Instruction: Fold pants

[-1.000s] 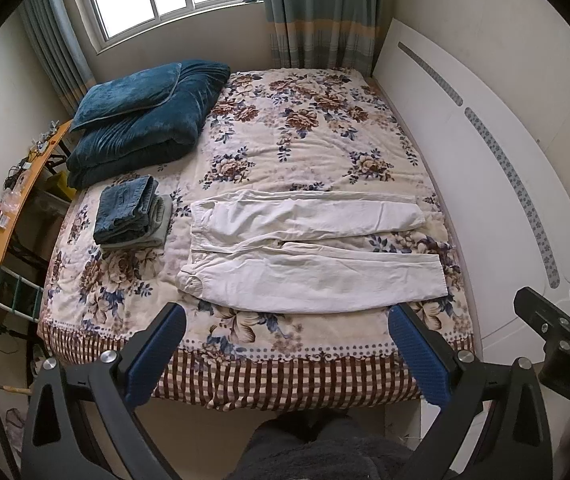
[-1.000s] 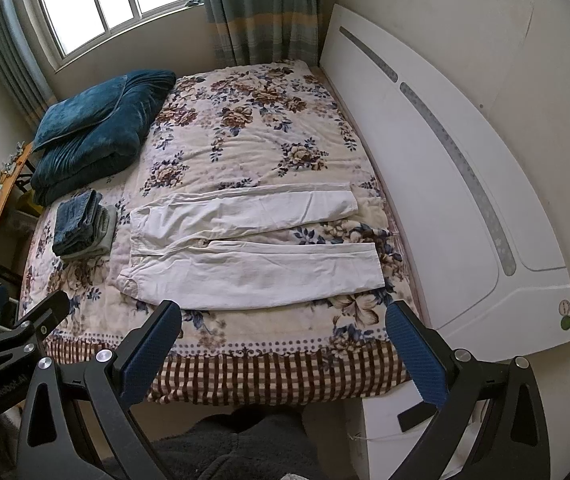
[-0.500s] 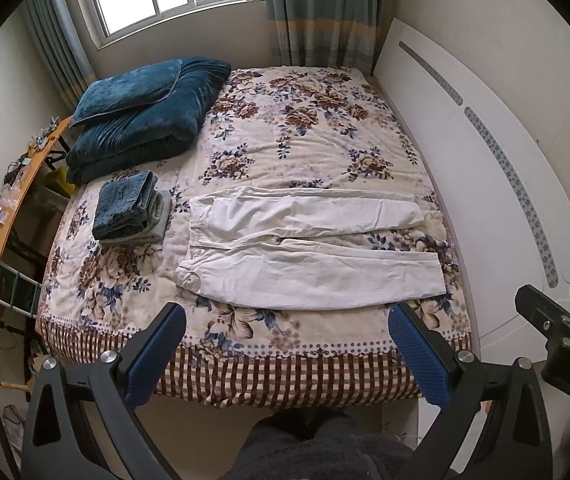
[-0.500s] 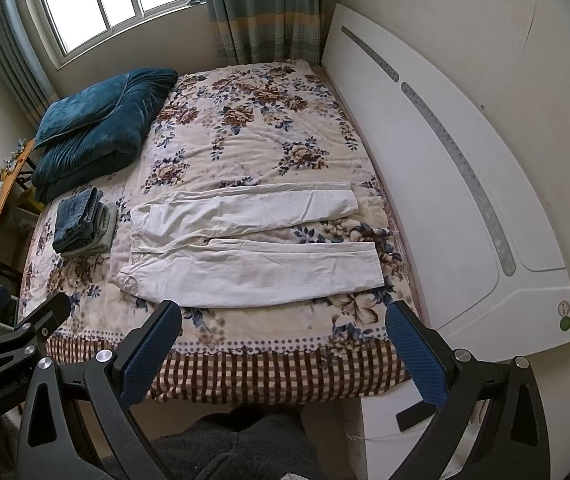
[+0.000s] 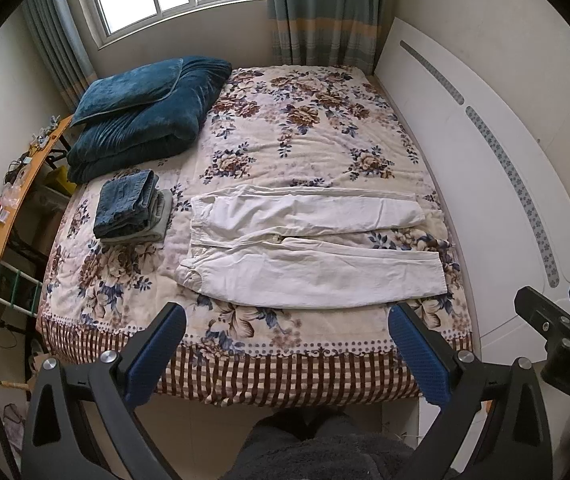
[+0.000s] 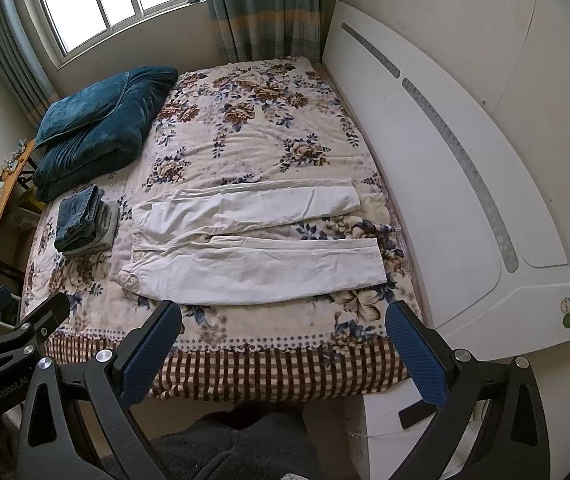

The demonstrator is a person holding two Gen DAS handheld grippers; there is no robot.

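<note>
White pants (image 5: 305, 248) lie flat on the floral bed cover (image 5: 305, 140), waist to the left, both legs stretched to the right; they also show in the right wrist view (image 6: 253, 240). My left gripper (image 5: 287, 344) is open and empty, held above the bed's near edge, short of the pants. My right gripper (image 6: 283, 344) is open and empty too, at the same near edge. The right gripper's tip shows at the right of the left wrist view (image 5: 557, 328).
A stack of folded jeans (image 5: 131, 208) lies left of the pants. A folded blue blanket with a pillow (image 5: 141, 116) sits at the far left corner. A white headboard (image 6: 445, 184) runs along the right. A cluttered shelf (image 5: 13, 192) stands left of the bed.
Both grippers have drifted slightly, so the bed and pants sit a little higher in both views. The pants have not moved. Both grippers stay open.
</note>
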